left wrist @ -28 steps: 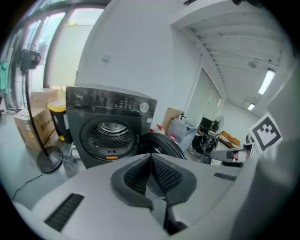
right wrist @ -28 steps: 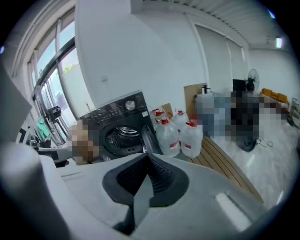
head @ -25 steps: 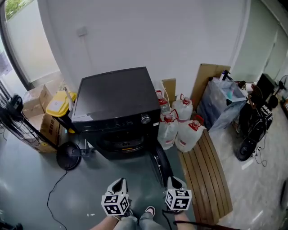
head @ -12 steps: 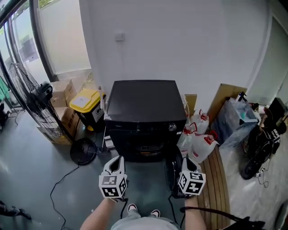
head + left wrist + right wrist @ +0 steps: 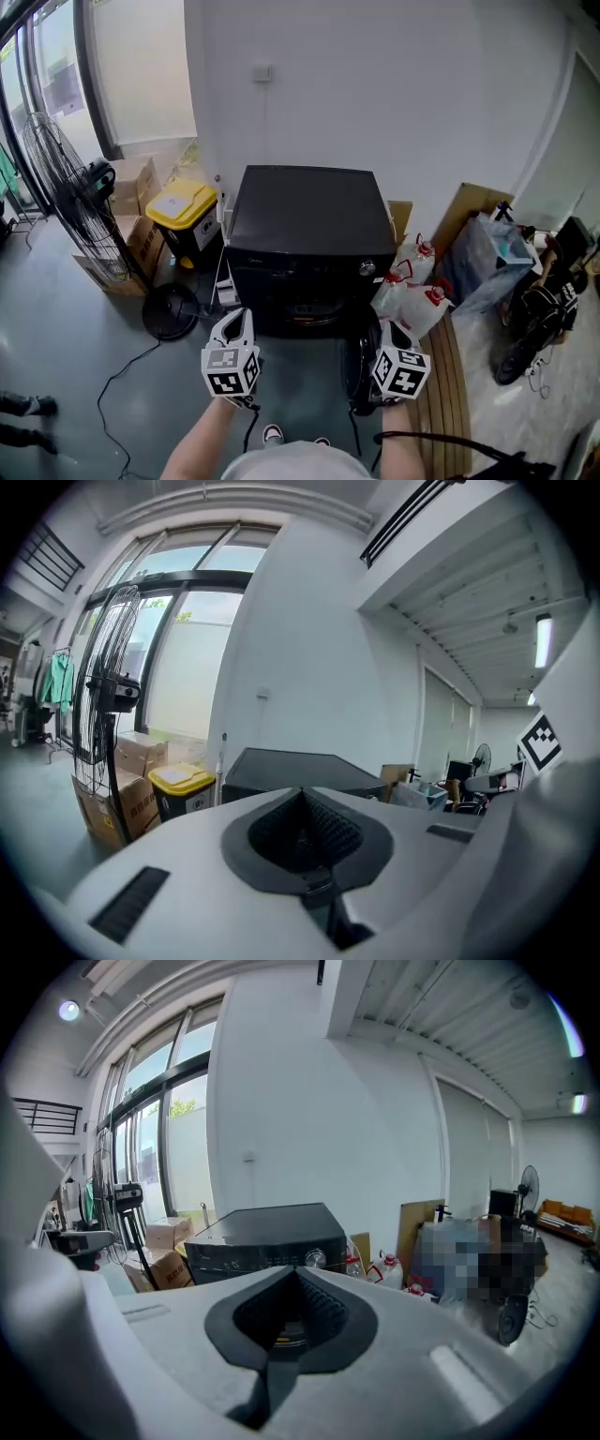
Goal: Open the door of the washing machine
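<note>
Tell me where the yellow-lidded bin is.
In the head view the yellow-lidded bin stands just left of the washing machine, cardboard boxes on its other side.

We see a washing machine (image 5: pixel 305 211) with a smooth, glossy black top. At its nine o'clock are matt brown cardboard boxes (image 5: pixel 129 178) and a wire-metal fan (image 5: pixel 61 178), and at four o'clock bare wooden slats (image 5: pixel 457 375).

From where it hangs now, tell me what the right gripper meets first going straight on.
Probably the front of the black box-shaped washing machine, near its silver dial. The right gripper points at it with nothing visible between, though the depth is unclear.
</note>
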Tool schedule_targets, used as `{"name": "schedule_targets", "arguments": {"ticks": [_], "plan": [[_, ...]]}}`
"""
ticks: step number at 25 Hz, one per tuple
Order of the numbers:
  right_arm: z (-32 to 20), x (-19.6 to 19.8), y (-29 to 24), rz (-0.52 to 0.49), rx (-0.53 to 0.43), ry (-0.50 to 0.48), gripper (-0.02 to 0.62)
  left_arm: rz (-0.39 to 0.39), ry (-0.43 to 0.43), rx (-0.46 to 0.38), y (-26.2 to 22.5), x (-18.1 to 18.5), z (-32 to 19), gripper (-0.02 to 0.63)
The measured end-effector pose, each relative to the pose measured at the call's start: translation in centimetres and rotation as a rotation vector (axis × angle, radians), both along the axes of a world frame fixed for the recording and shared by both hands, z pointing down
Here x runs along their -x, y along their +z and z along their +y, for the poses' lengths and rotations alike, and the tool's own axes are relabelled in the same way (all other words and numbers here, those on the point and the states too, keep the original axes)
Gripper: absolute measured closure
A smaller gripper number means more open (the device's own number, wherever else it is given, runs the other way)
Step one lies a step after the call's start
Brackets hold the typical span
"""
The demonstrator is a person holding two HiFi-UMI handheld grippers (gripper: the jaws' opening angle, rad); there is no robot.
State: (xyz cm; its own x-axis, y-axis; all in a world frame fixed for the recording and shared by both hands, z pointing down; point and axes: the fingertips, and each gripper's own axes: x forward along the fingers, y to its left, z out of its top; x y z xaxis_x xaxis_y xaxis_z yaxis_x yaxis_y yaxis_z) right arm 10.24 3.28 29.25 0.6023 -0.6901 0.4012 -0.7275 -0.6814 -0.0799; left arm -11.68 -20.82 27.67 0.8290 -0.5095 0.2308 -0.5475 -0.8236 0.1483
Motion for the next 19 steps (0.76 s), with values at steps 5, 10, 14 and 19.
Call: {"name": "schedule_targets", "arguments": {"ticks": [5, 10, 14, 19], "plan": [[0.16, 0.43, 0.17, 0.005, 0.022, 0.005, 0.591, 0.007, -0.013, 0.017, 0.46, 0.57, -0.54, 0.601], [0.54, 0.52, 0.03, 0.007, 0.031, 0.008, 0.591, 0.006, -0.013, 0.023, 0.76, 0.68, -0.15, 0.601], [0.52, 0.35, -0.25, 0.012, 0.027, 0.003, 0.591, 0.008, -0.016, 0.019, 0.63, 0.58, 0.03, 0.601], [0.6, 0.08, -0.29, 0.011, 0.027, 0.001, 0.591, 0.003, -0.02, 0.016, 0.67, 0.53, 0.28, 0.601]]}}
